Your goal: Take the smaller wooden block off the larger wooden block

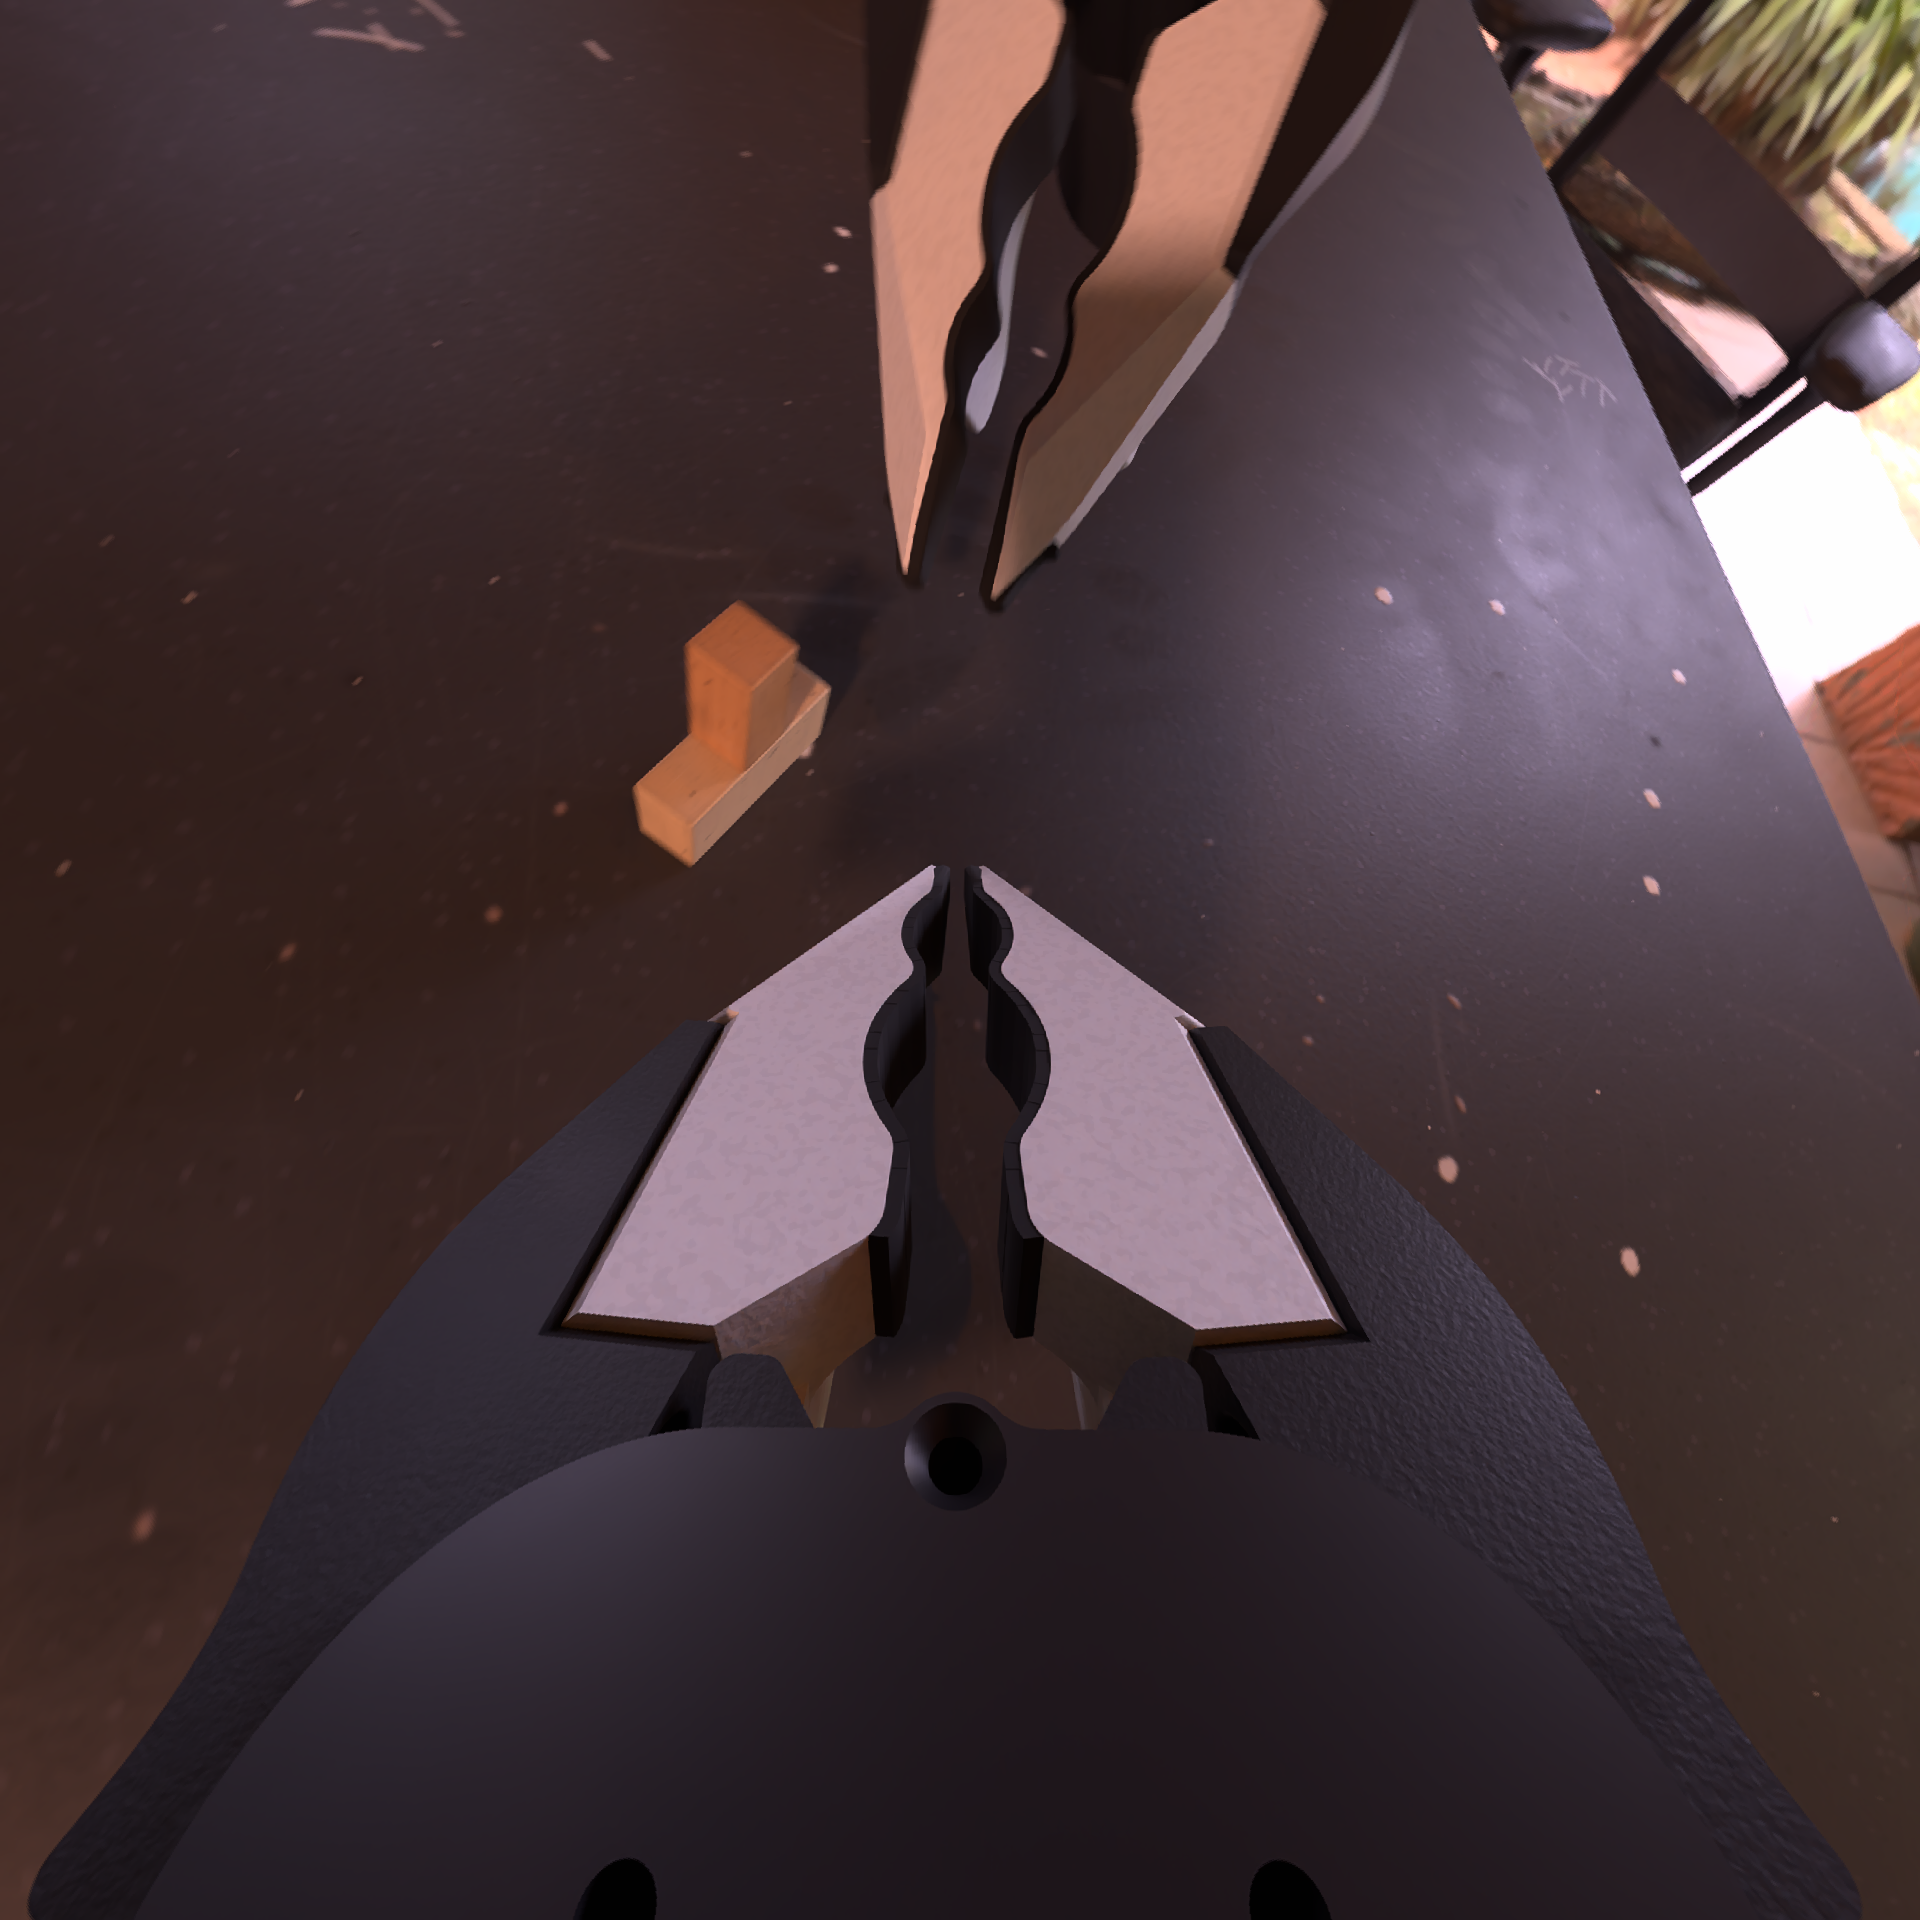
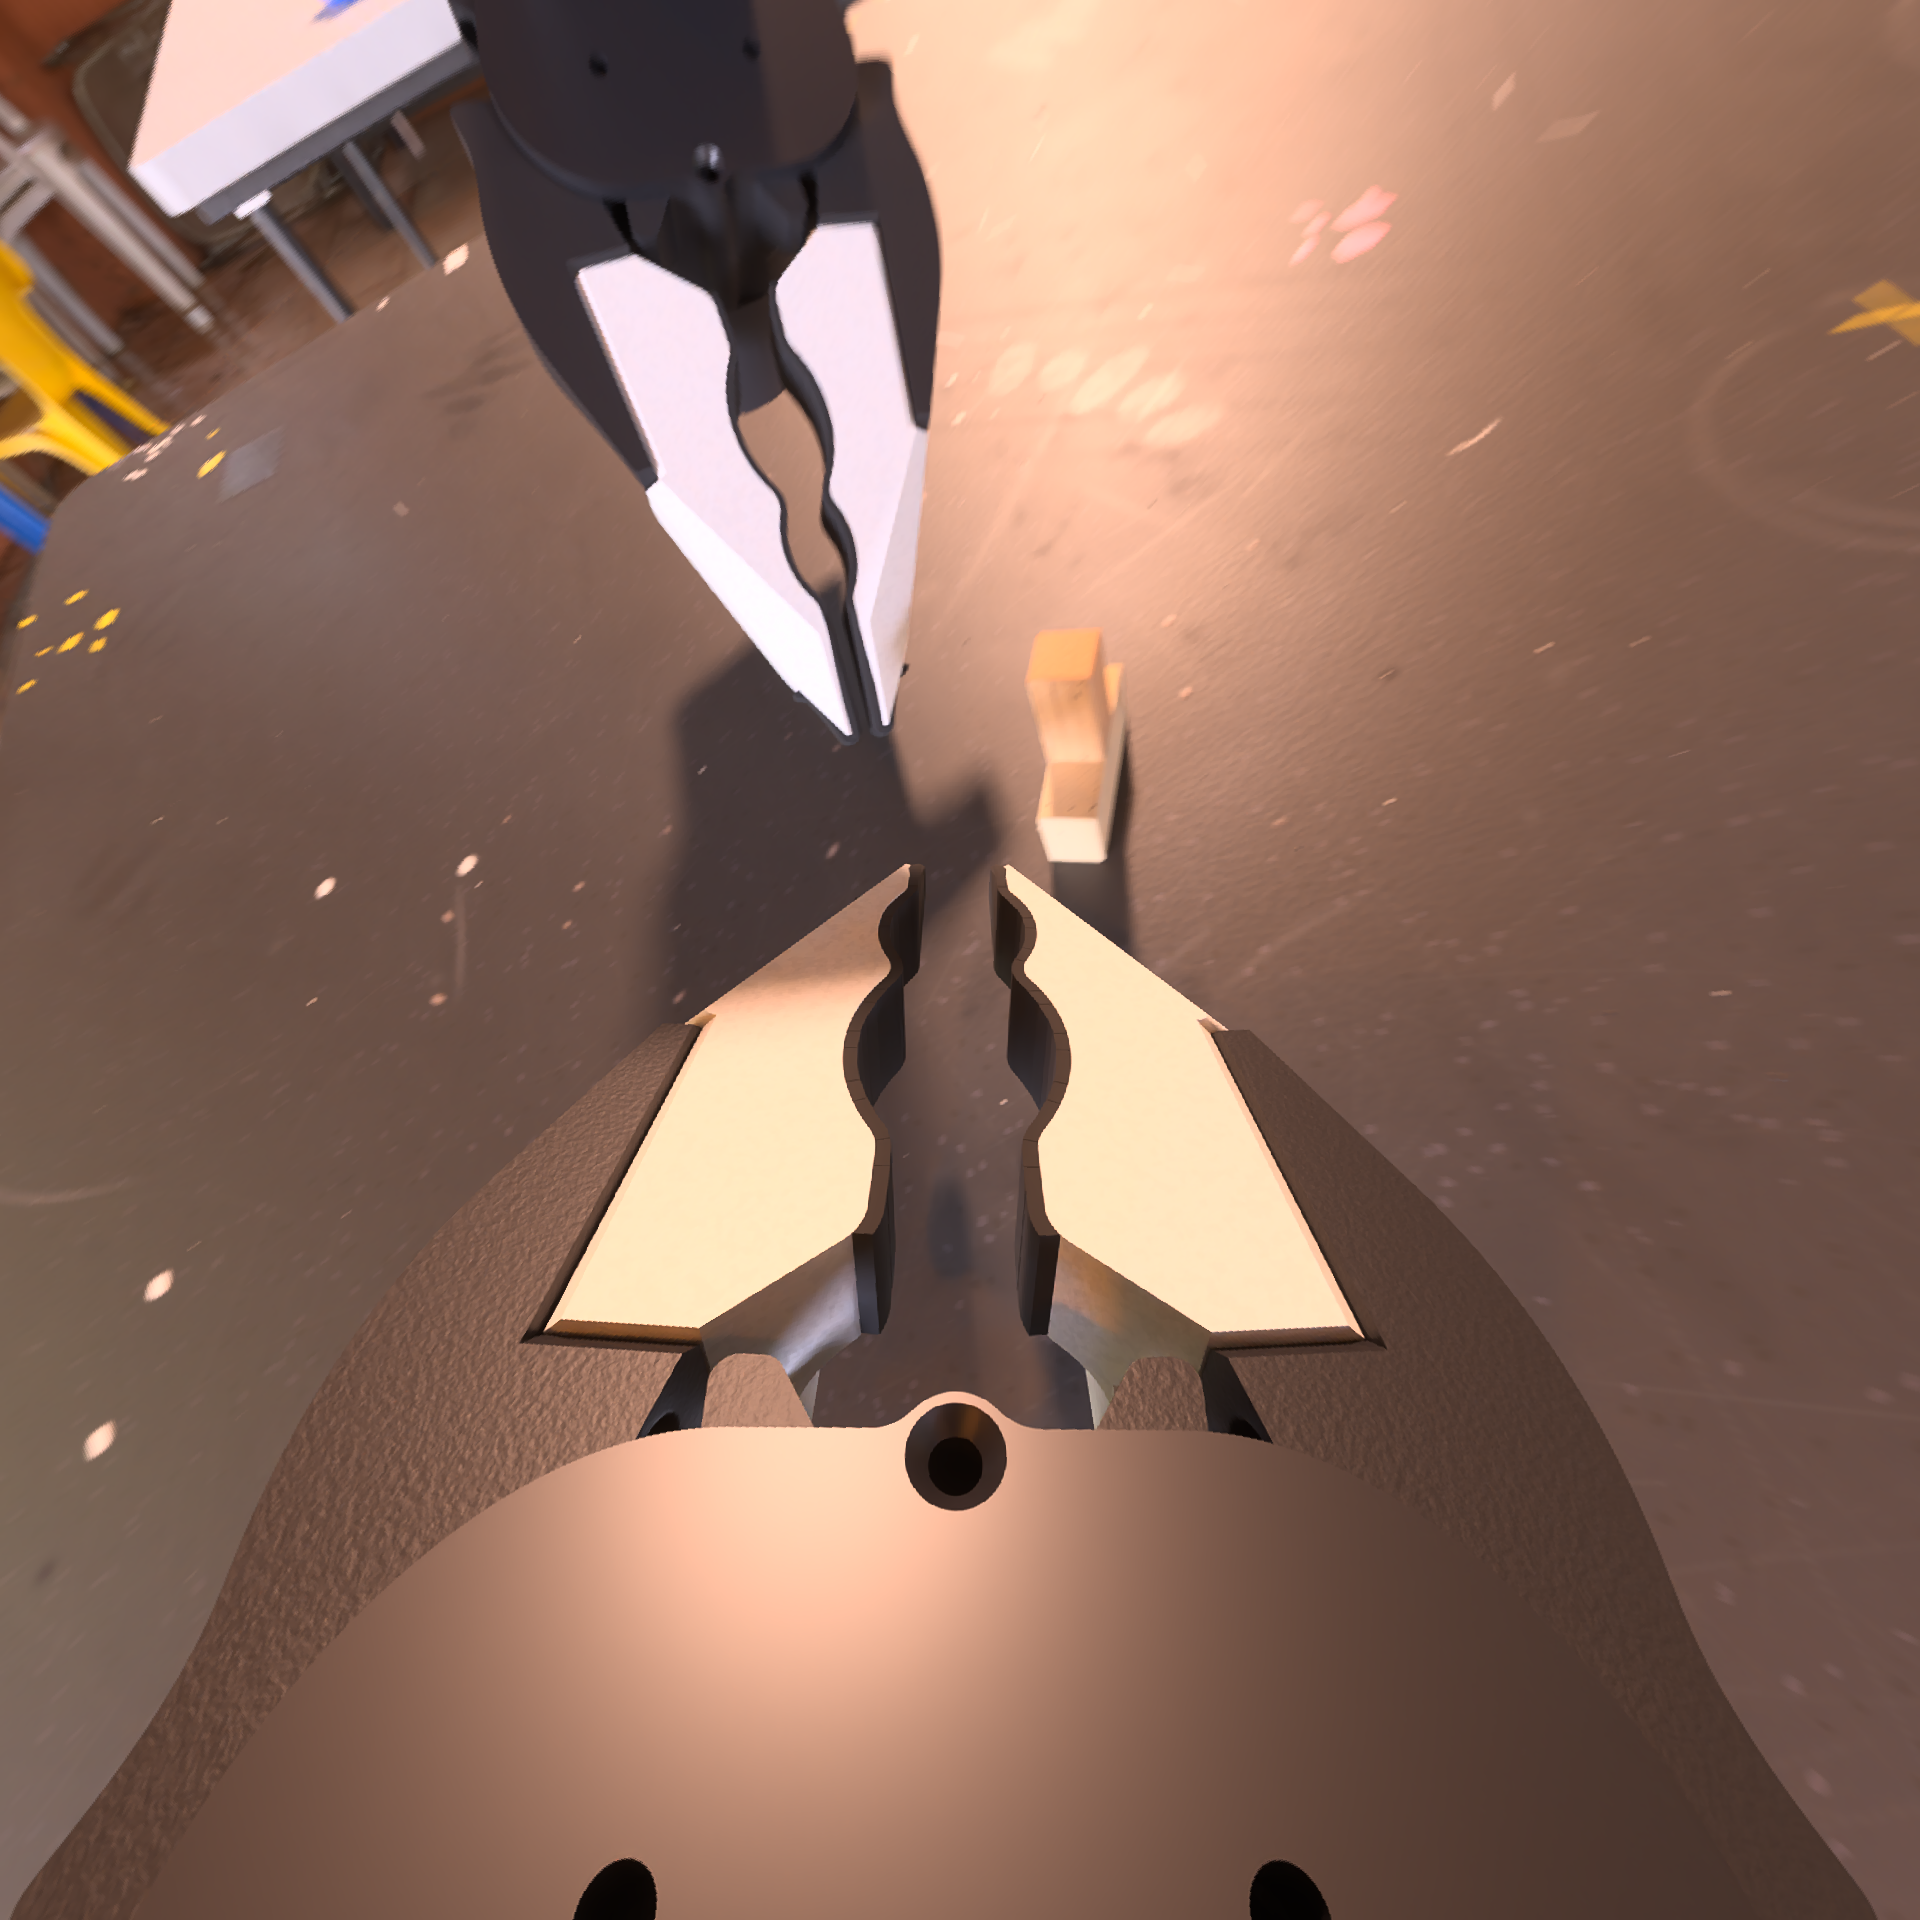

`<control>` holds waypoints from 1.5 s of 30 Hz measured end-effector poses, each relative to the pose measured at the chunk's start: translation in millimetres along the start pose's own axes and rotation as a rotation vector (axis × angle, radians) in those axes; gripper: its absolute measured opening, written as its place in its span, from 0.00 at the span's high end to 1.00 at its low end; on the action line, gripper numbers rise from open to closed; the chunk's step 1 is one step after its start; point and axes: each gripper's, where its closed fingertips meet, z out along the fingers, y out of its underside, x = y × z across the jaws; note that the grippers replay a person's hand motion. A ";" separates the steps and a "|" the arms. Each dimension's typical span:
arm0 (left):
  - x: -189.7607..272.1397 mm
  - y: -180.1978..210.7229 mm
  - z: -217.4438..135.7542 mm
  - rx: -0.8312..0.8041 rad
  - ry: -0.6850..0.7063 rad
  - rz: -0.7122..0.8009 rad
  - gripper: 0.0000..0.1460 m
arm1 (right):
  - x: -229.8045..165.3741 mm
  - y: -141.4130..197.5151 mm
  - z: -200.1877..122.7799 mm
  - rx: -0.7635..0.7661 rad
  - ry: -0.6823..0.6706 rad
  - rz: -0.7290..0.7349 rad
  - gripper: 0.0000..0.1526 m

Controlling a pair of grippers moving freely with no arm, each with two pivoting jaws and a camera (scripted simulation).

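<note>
From the left wrist view, the left gripper (image 1: 957,871) hangs above the dark, speckled tabletop (image 1: 1351,790) with its fingertips nearly touching, clenched on nothing. Ahead and to the left of its tips lies the larger wooden block (image 1: 717,792), a pale, flat-lying bar with light grain. The smaller wooden block (image 1: 736,688) stands upright on its far half, more orange-brown and tall. Both sit well in from the table's right edge. Opposite, the right gripper (image 1: 951,587) points down at the table, its tips a narrow slit apart and empty.

From the right wrist view, the right gripper (image 2: 956,871) shows a slim gap between its fingers, grasping nothing. The larger block (image 2: 1081,805) lies just ahead to the right, end-on, with the smaller block (image 2: 1068,691) upright on it. The left gripper (image 2: 864,727) hangs beside them, pinched together, well clear of the table's far left corner.
</note>
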 end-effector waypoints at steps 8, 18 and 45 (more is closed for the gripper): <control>-28.7 6.8 -44.4 -0.028 -0.208 -0.071 0.98 | 27.4 -12.0 25.2 -0.094 0.347 -0.177 0.85; -20.5 9.1 -75.8 -0.013 -0.376 0.018 0.99 | 28.9 -8.6 53.4 -0.143 0.307 -0.154 0.90; 15.0 -39.7 -76.8 0.279 -0.106 -0.100 0.98 | -24.2 -109.2 -10.2 0.508 -0.296 0.321 0.92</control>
